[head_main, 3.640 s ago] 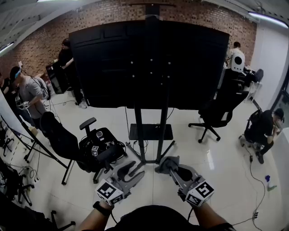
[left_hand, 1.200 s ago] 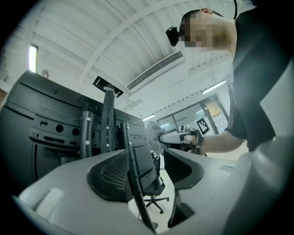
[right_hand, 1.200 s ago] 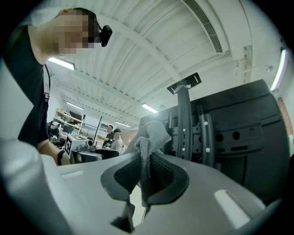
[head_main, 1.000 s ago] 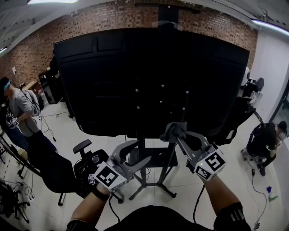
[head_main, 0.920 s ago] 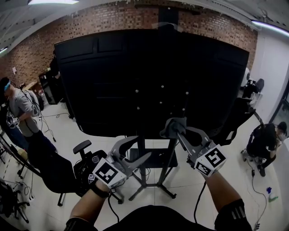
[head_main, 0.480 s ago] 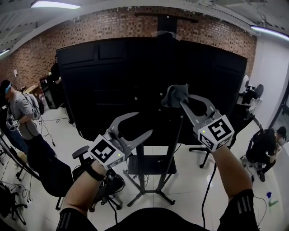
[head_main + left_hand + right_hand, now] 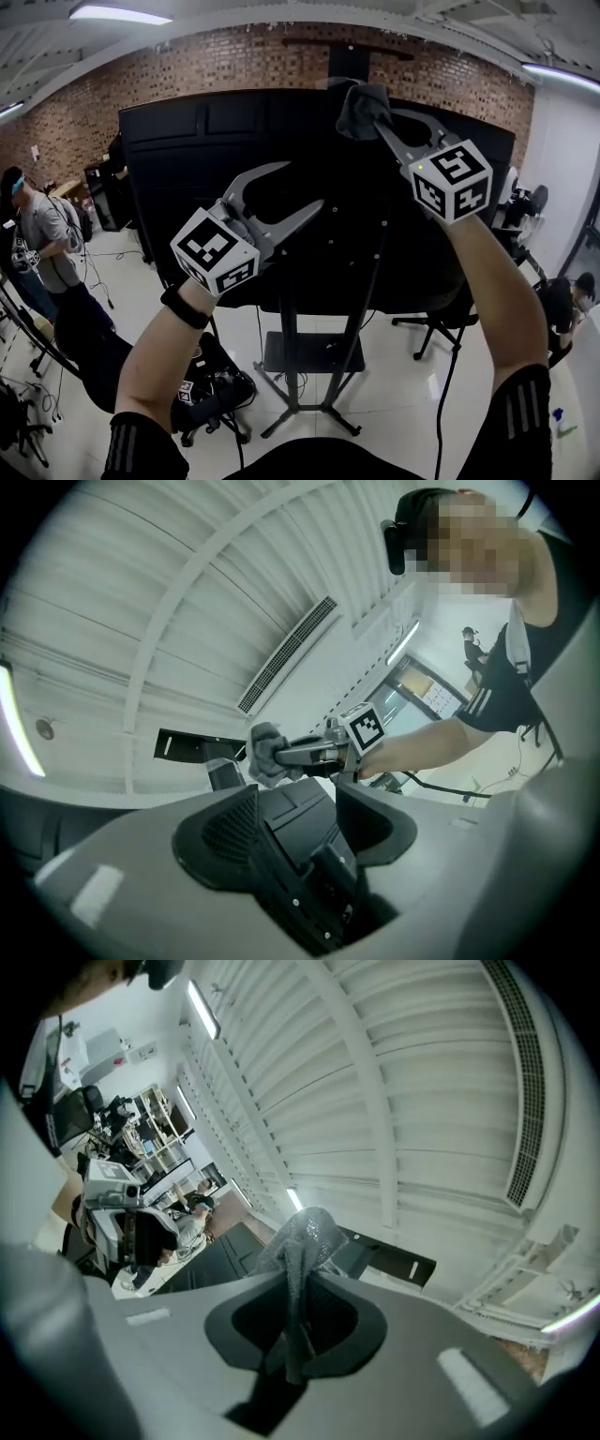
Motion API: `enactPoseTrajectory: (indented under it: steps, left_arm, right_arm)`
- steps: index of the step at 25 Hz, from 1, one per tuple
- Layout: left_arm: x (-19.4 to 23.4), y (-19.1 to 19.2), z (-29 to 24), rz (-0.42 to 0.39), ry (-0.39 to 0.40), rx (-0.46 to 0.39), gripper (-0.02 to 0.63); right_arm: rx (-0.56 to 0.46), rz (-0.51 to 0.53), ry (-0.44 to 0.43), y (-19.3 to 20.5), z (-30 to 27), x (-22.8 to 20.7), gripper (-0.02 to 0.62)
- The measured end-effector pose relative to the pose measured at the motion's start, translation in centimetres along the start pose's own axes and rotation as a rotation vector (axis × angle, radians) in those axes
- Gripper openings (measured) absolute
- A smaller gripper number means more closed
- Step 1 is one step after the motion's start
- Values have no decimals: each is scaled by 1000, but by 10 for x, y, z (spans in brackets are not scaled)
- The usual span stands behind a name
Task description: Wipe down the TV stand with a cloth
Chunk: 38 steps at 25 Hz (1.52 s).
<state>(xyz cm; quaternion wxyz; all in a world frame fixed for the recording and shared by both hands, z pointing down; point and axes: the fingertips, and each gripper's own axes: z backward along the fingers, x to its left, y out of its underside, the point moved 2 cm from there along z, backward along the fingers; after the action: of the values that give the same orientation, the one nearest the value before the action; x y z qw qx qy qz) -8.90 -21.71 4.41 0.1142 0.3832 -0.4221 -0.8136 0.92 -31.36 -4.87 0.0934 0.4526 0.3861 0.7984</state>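
Note:
A large black TV panel (image 7: 281,150) hangs back-side toward me on a black wheeled TV stand (image 7: 292,375), whose column top (image 7: 349,61) pokes out above the panel. My right gripper (image 7: 373,105) is raised to the panel's top edge, shut on a crumpled grey cloth (image 7: 356,111). In the right gripper view the cloth (image 7: 305,1241) stands pinched between the jaws, with the dark panel (image 7: 211,1258) beyond it. My left gripper (image 7: 302,186) hovers in front of the panel's upper middle, open and holding nothing. The left gripper view shows the cloth (image 7: 266,754) held by the right gripper.
A black shelf (image 7: 305,352) sits low on the stand. A loaded office chair (image 7: 211,389) stands at the lower left and another chair (image 7: 448,319) to the right. A person (image 7: 37,225) stands at the far left, a seated one (image 7: 574,292) at the far right.
Both arms have risen: the right gripper carried the cloth from the stand's lower posts up to the panel's top edge, and the open left gripper lifted alongside it.

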Motion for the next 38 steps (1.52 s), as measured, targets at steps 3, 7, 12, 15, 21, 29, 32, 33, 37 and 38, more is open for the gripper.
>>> enactPoseTrajectory:
  steps: [3, 7, 12, 15, 21, 29, 32, 33, 37, 38]
  left_arm:
    - [12, -8, -11, -32, 4, 0, 268]
    - [22, -15, -25, -34, 0, -1, 268]
    - [26, -16, -37, -31, 2, 7, 268]
    - [27, -11, -38, -18, -3, 5, 268]
    - [24, 13, -32, 13, -10, 30, 268]
    - [3, 49, -20, 49, -5, 56, 268]
    - [-7, 62, -19, 77, -4, 59, 268]
    - [-10, 67, -18, 87, -7, 61, 268]
    - [-20, 85, -11, 119, -13, 73, 268]
    - [-22, 88, -9, 124, -14, 76, 268]
  right_arm:
    - [41, 64, 25, -11, -24, -22, 37]
    - [78, 142, 46, -26, -52, -44, 37]
    - [112, 214, 76, -38, -79, -59, 37]
    - [147, 243, 85, -35, -94, -63, 37]
    - [199, 260, 72, -10, -105, -52, 34]
    - [259, 324, -10, 31, -89, -10, 32]
    - [294, 352, -45, 52, -80, 10, 32]
    - [308, 382, -57, 60, -78, 17, 32]
    - [361, 548, -119, 93, -67, 53, 32]
    - [374, 576, -137, 101, -63, 62, 32]
